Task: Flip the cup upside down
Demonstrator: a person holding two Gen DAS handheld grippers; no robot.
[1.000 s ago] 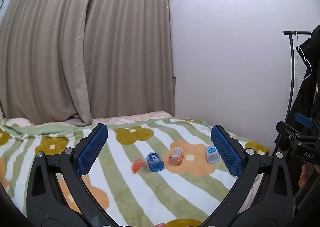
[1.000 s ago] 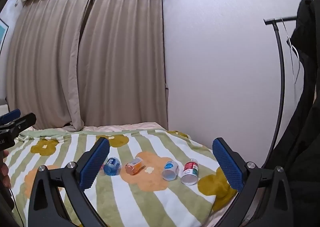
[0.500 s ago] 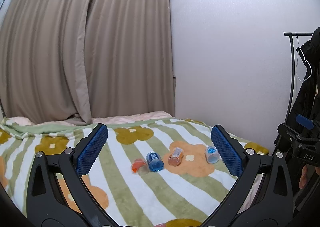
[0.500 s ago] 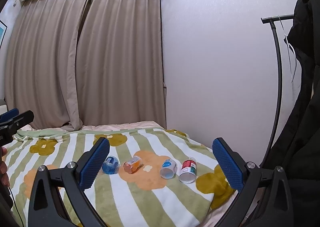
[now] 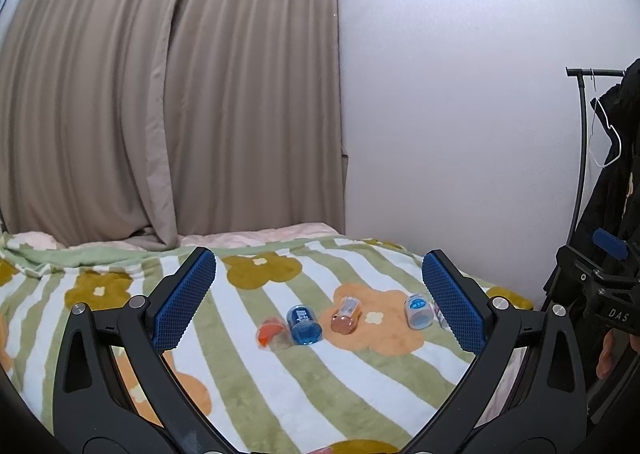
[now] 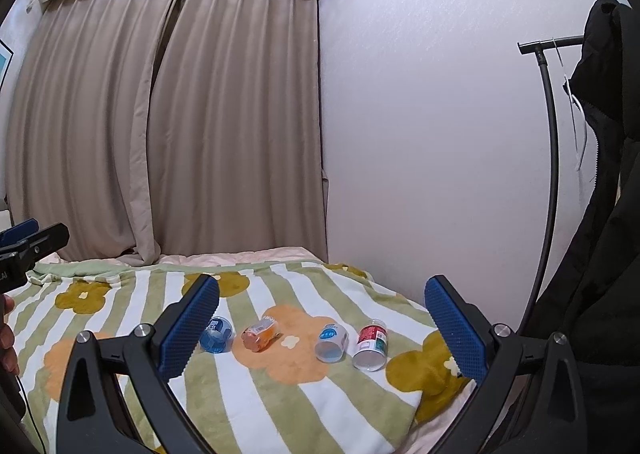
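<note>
On the striped blanket (image 6: 280,406), small plastic cups lying tipped in a row, blue cup (image 5: 305,325) mid-row; looks light, thin-walled, slippery, best pinched gently across the body; left gripper (image 5: 318,294) and right gripper (image 6: 322,318) spread wide, empty, well back

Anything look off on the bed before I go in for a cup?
All the cups lie tipped on their sides on the blanket: blue cup, orange cup, clear cup, red-label cup. Nothing spilled or visibly damaged.
</note>
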